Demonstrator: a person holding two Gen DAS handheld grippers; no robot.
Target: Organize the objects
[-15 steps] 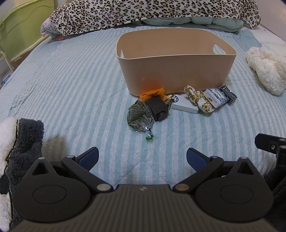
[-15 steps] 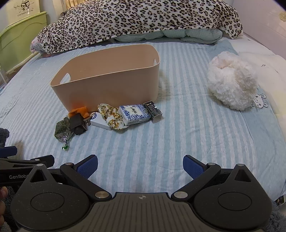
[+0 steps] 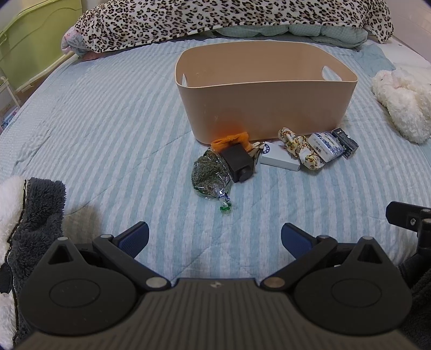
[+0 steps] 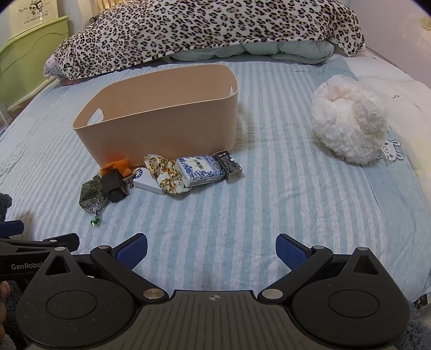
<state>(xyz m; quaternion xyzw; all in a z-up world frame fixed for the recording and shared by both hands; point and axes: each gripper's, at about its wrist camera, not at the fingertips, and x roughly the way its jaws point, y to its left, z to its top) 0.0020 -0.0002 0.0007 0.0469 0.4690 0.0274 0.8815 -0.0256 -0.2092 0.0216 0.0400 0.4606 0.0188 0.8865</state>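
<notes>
A tan storage bin (image 3: 266, 105) (image 4: 161, 126) stands on the striped bed. In front of it lie a clear bag of green stuff (image 3: 211, 175) (image 4: 91, 192), a black block (image 3: 238, 161) (image 4: 114, 184), an orange cloth (image 3: 231, 140) (image 4: 115, 165), a white box (image 3: 280, 158) (image 4: 146, 180), a leopard scrunchie (image 3: 301, 152) (image 4: 165, 172), a blue-white packet (image 3: 326, 145) (image 4: 200, 169) and a black box (image 3: 346, 138) (image 4: 229, 165). My left gripper (image 3: 214, 238) is open and empty, well short of the pile. My right gripper (image 4: 211, 247) is open and empty too.
A leopard-print blanket (image 3: 215, 18) (image 4: 210, 29) lies across the far side of the bed. A fluffy white plush (image 3: 401, 105) (image 4: 350, 123) sits to the right. A grey fleece (image 3: 35, 215) lies at near left. A green cabinet (image 3: 29, 51) stands at far left.
Both grippers have crept slightly forward toward the pile; their jaws are still open. Nothing on the bed has moved.
</notes>
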